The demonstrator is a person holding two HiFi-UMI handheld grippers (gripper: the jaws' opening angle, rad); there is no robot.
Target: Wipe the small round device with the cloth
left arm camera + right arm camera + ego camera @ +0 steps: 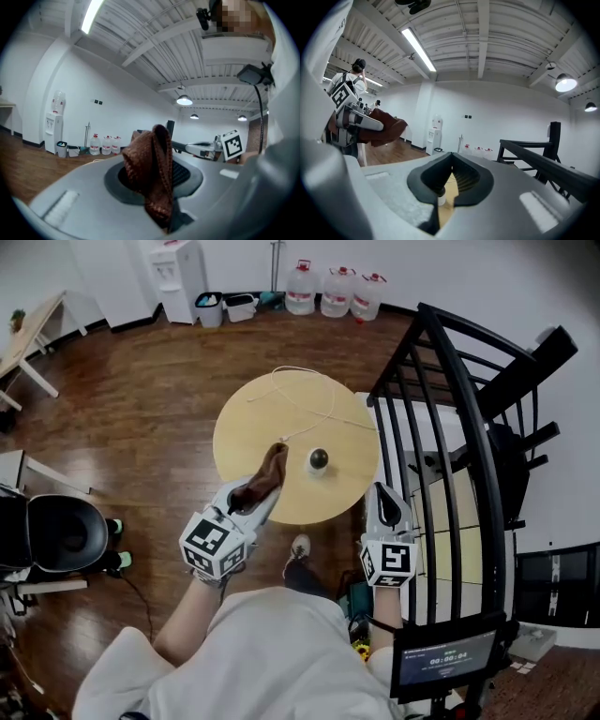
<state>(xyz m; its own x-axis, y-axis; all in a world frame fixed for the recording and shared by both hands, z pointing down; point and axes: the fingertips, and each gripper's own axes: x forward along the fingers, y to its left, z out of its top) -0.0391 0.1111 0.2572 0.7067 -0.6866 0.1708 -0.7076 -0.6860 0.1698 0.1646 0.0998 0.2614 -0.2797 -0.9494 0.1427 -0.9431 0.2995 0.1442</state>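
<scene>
A small round device (pixel 318 460), dark on top with a white base, sits on the round wooden table (pixel 262 418) near its front edge. A white cable (pixel 309 395) runs from it across the tabletop. My left gripper (pixel 260 489) is shut on a brown cloth (pixel 267 474), whose free end hangs over the table just left of the device. In the left gripper view the cloth (pixel 151 168) fills the space between the jaws. My right gripper (pixel 387 505) hovers off the table's front right edge, shut and empty; its own view shows the jaws (pixel 451 165) meeting at the tips.
A black metal railing (pixel 469 456) stands close on the right beside the right gripper. A black chair (pixel 61 535) sits at the left. Water bottles (pixel 333 292) and a dispenser (pixel 178 277) line the far wall. A white desk (pixel 33 334) is at far left.
</scene>
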